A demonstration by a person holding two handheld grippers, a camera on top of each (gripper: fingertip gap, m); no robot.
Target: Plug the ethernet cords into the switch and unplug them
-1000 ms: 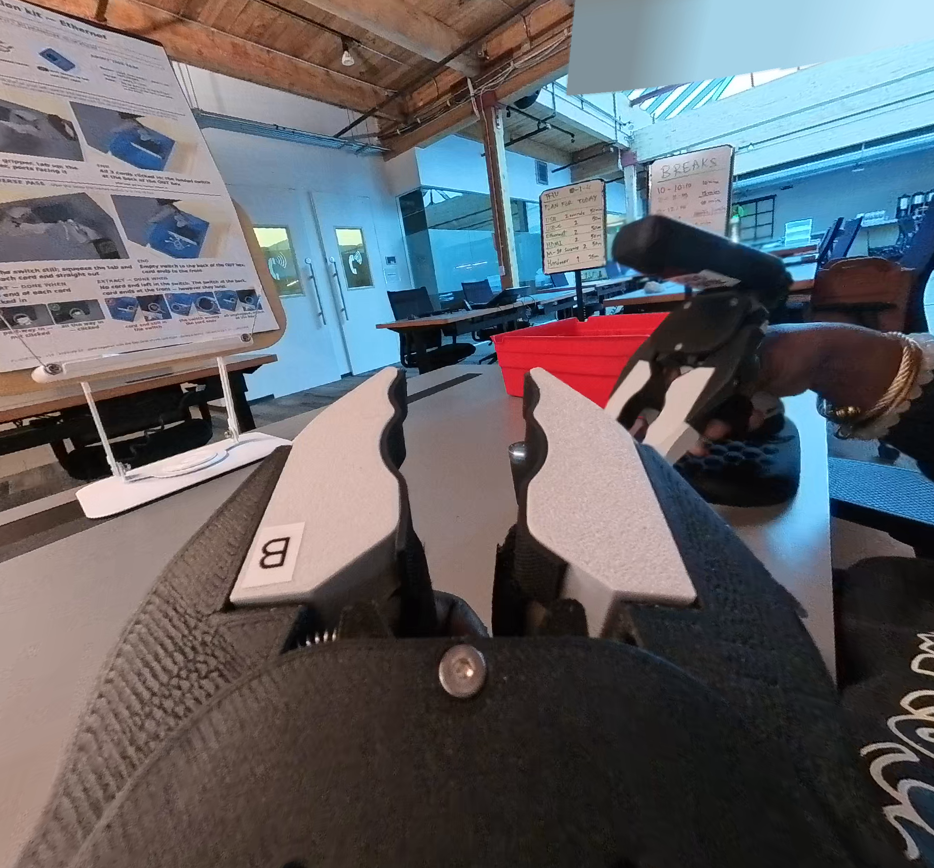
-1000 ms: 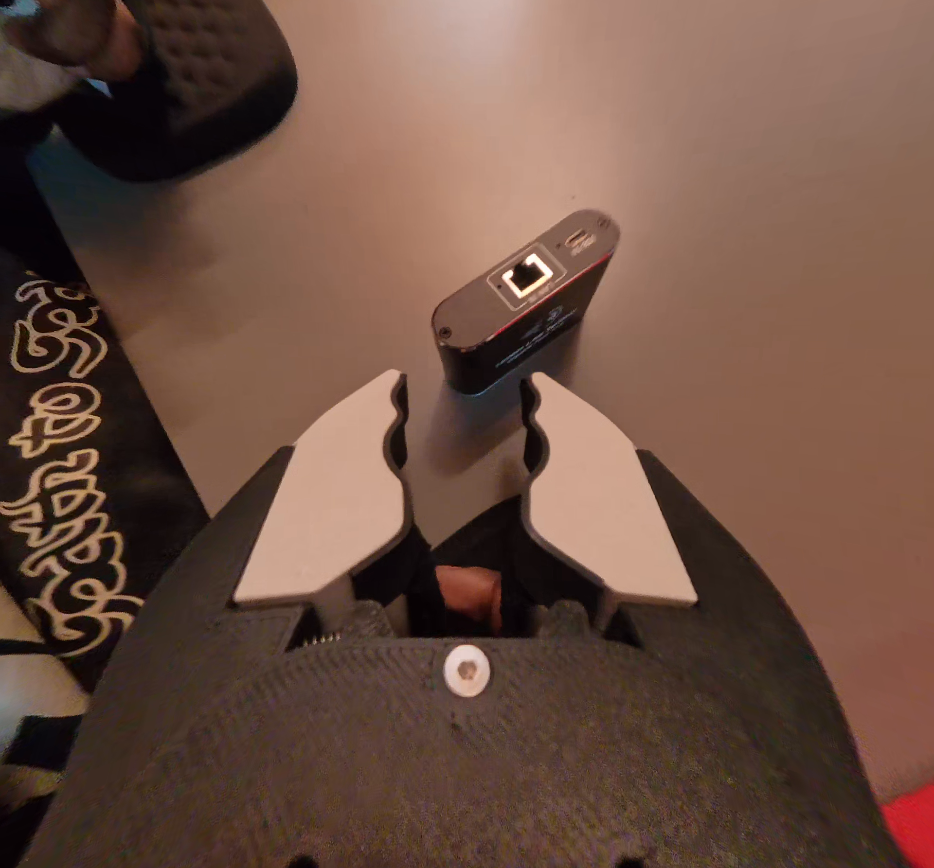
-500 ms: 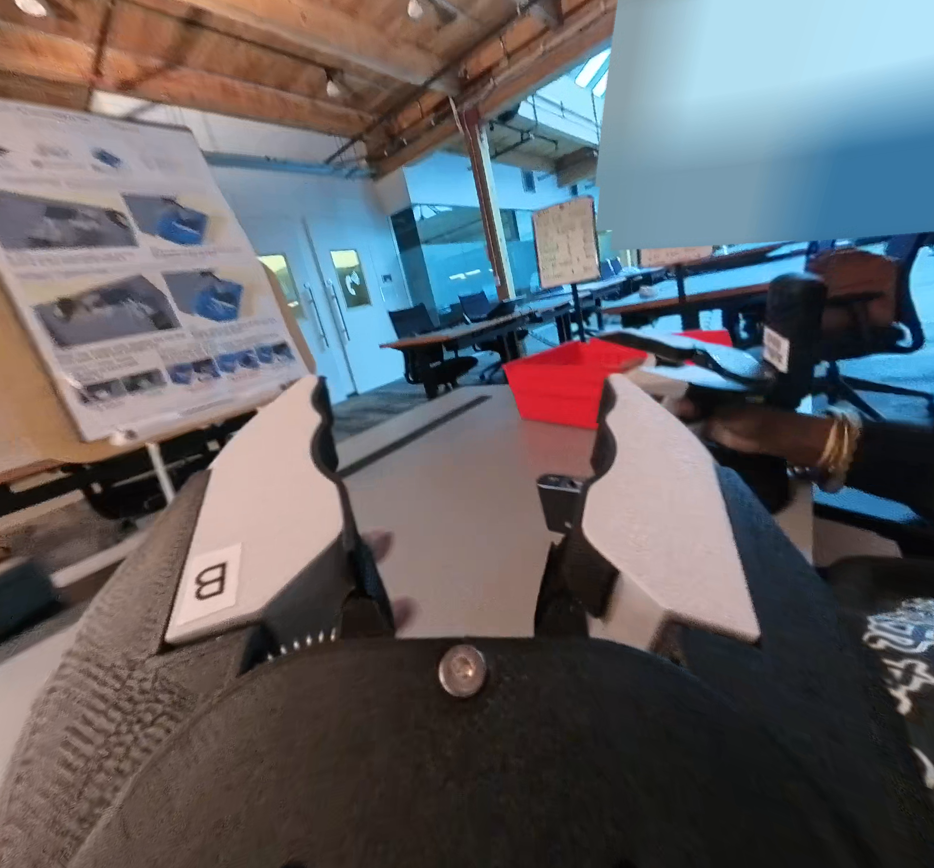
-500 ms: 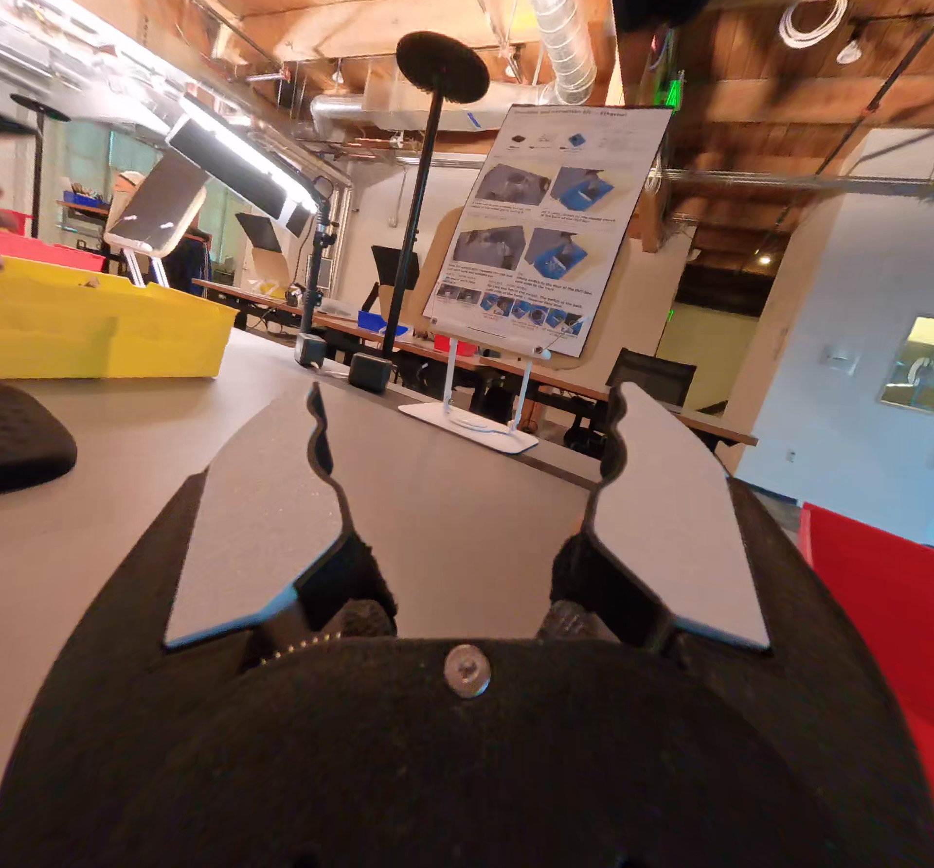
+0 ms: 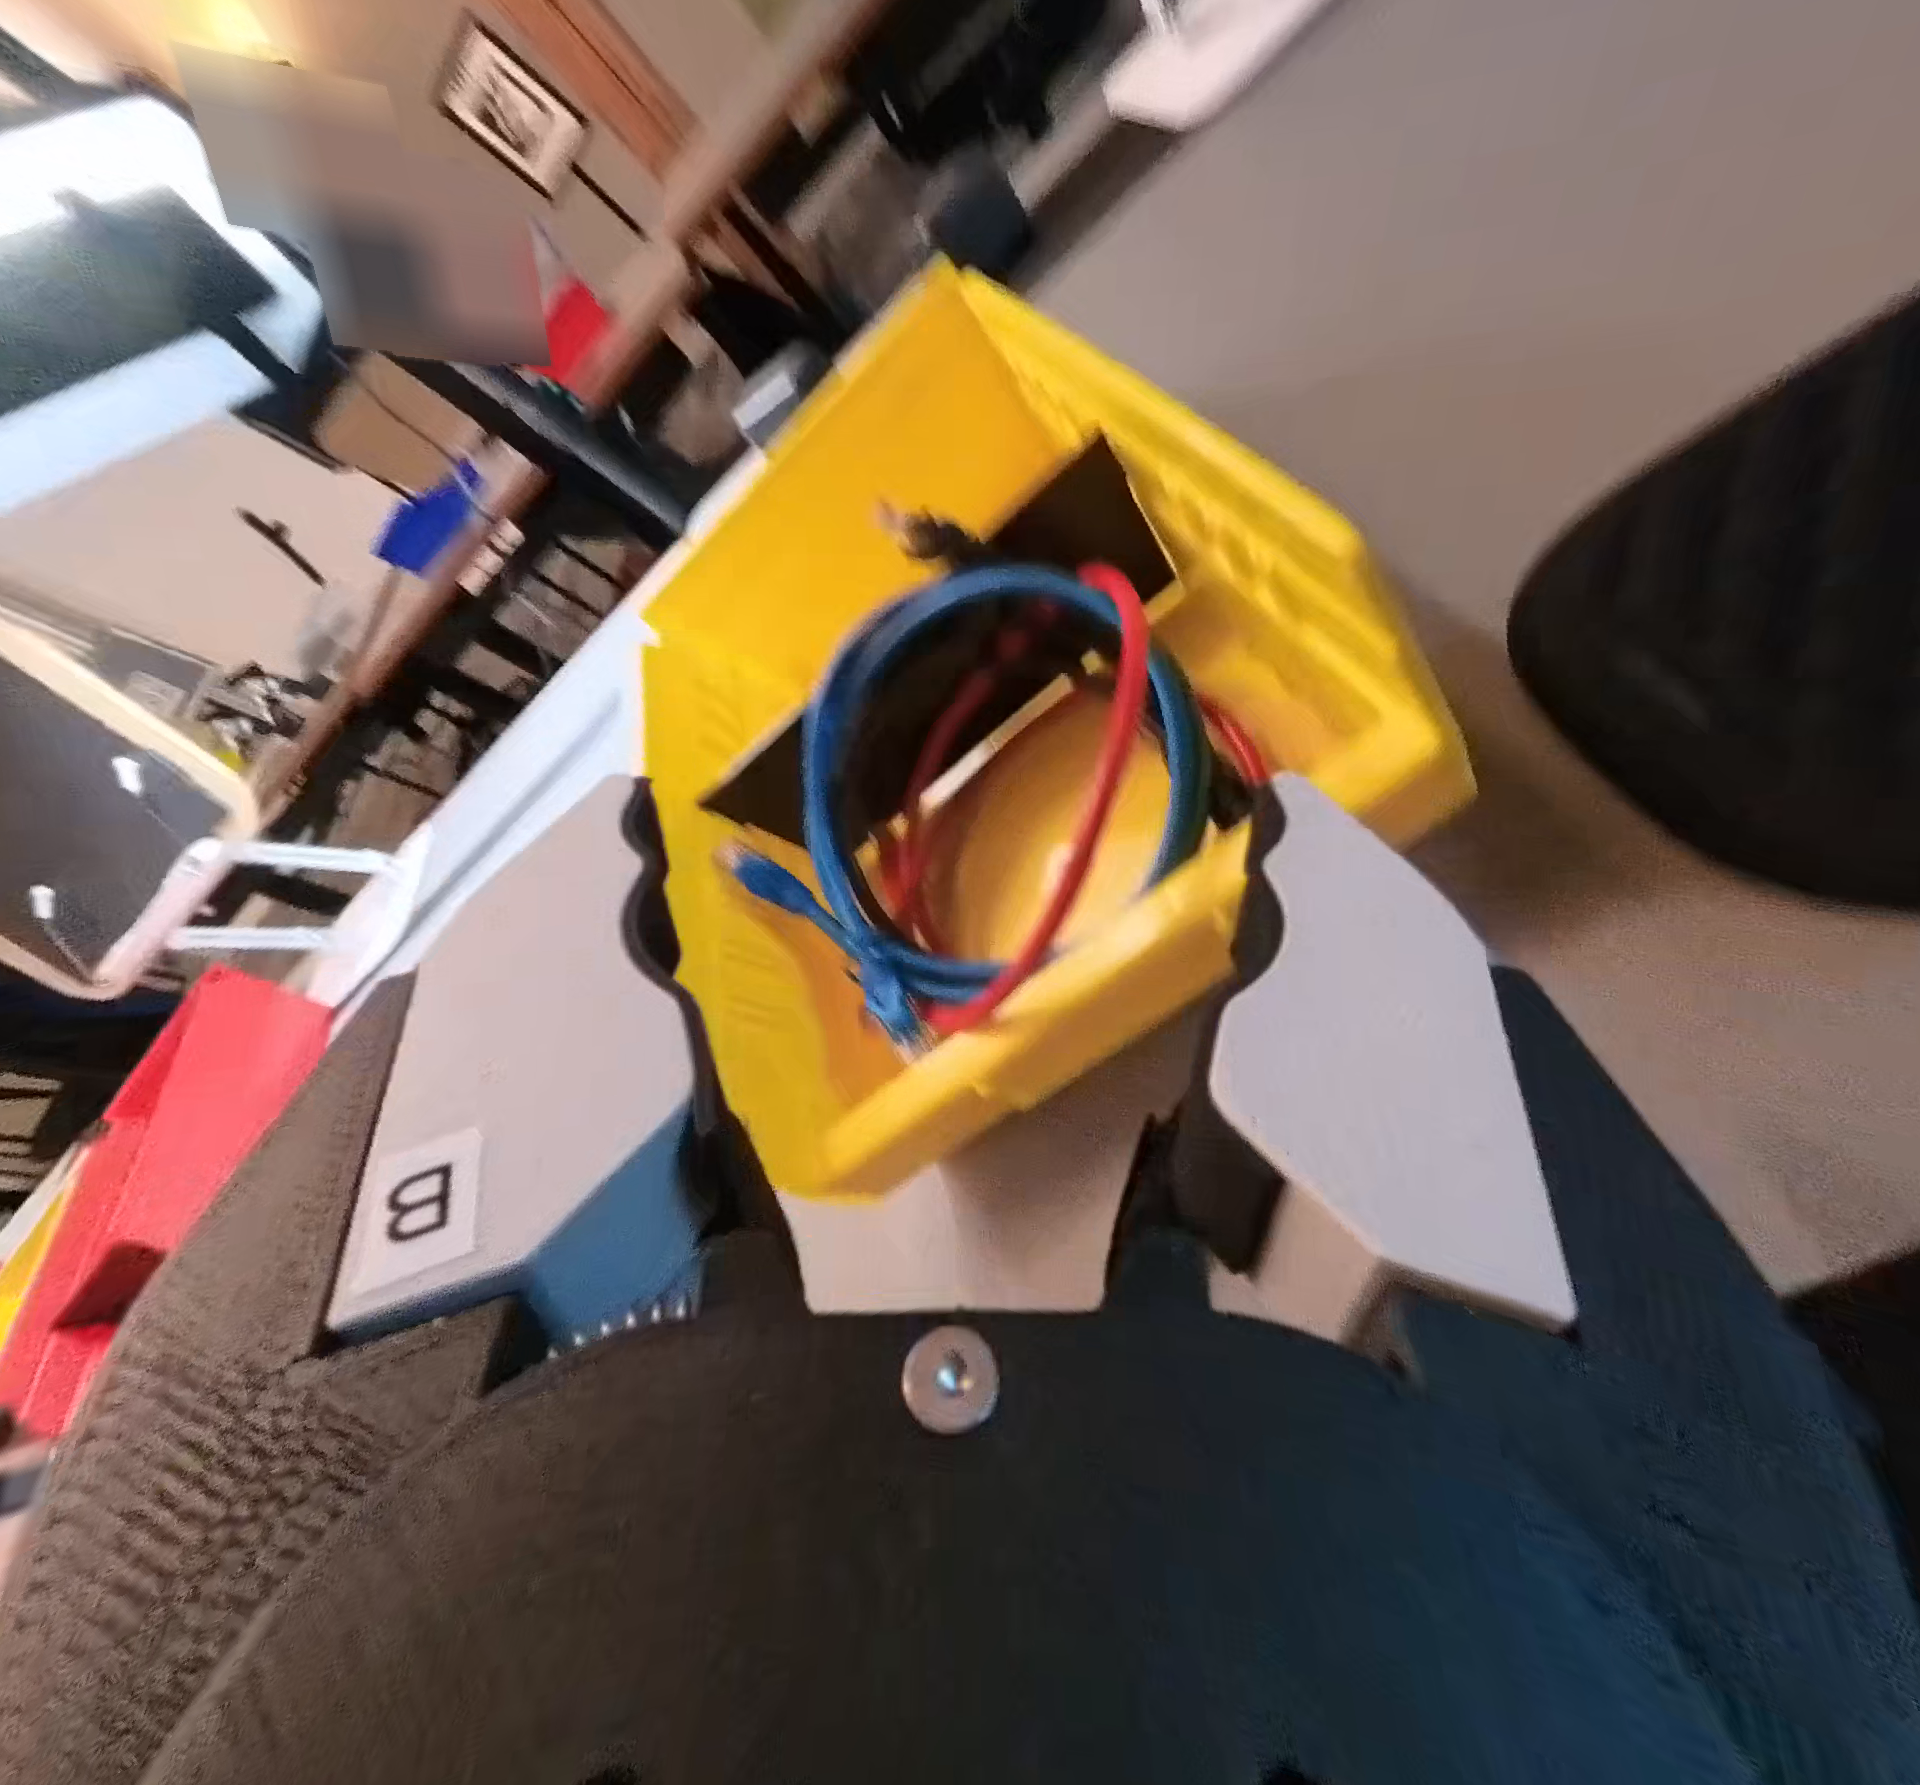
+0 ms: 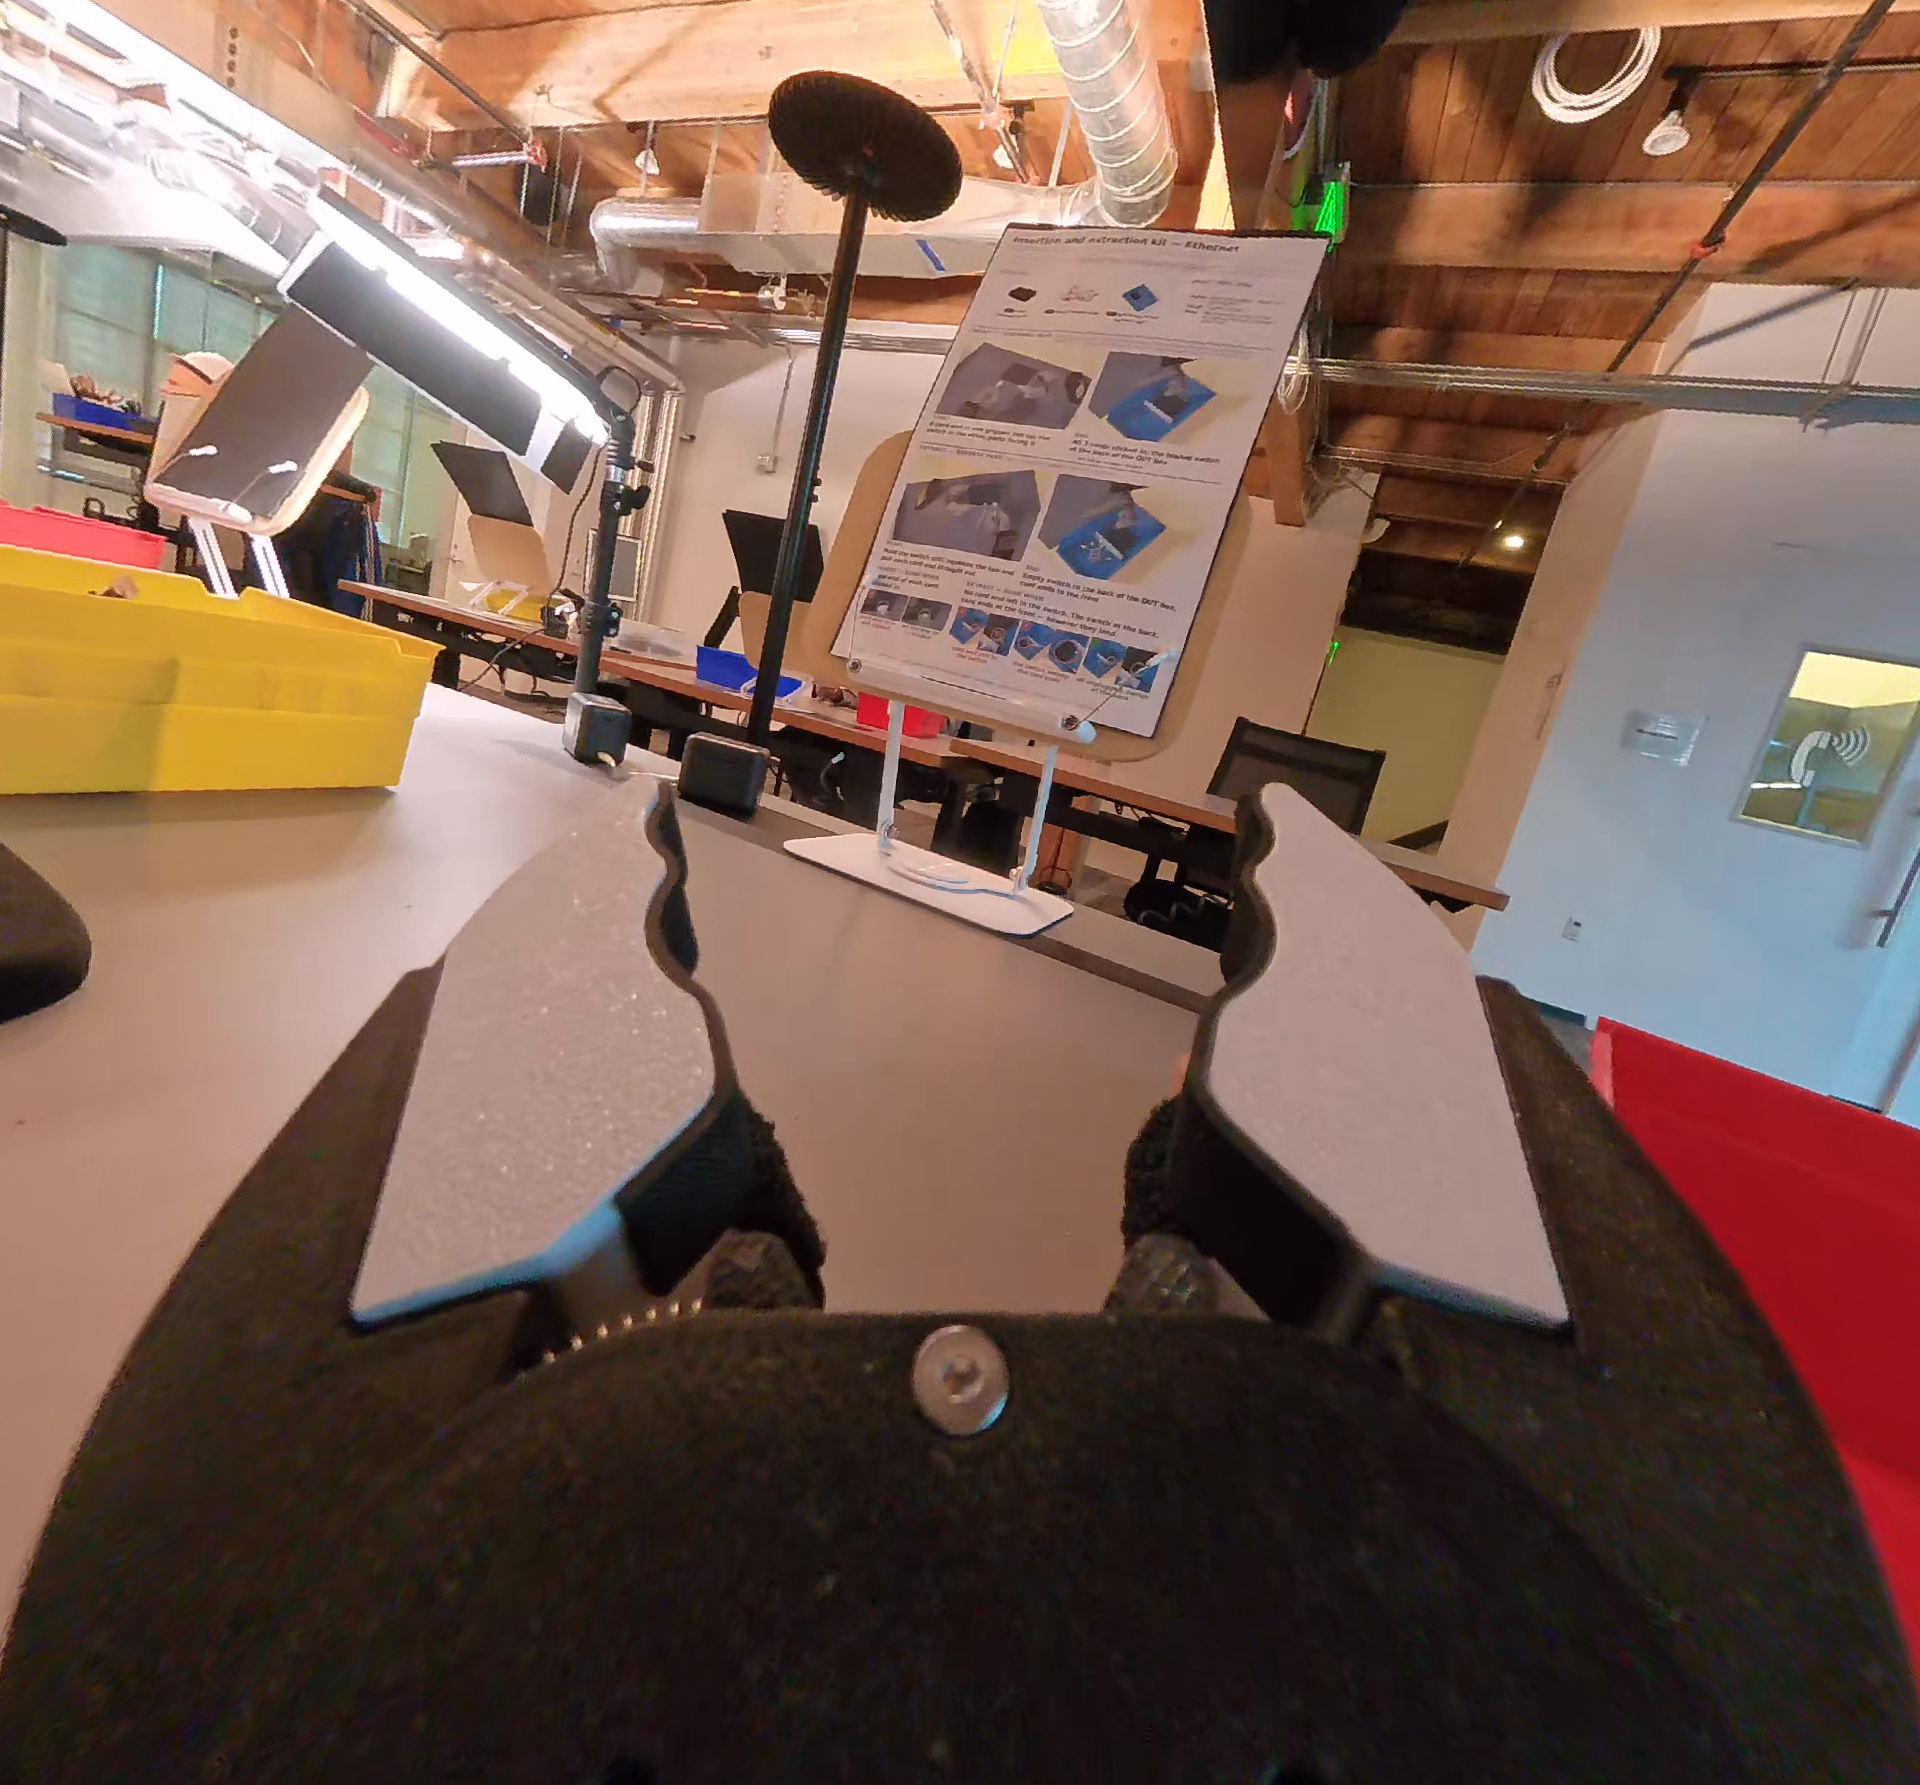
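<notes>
A blue ethernet cord and a red ethernet cord lie coiled together in a yellow bin, against a black divider. A blue plug sticks out at the coil's left. My left gripper is open and empty, tilted, close over the bin's near end; the view is blurred. My right gripper is open and empty, held level just above the grey table. The switch is in neither view.
A black pad lies on the table right of the bin, and a red bin is at lower left. In the right wrist view: yellow bin left, red bin right, instruction sheet on a stand, black pole stand. Between my left fingertips and the blue plug there is roughly 15 cm.
My left gripper has swung from facing across the table to looking into the yellow bin, and has opened wider. My right gripper left the switch, levelled out and opened, then held still.
</notes>
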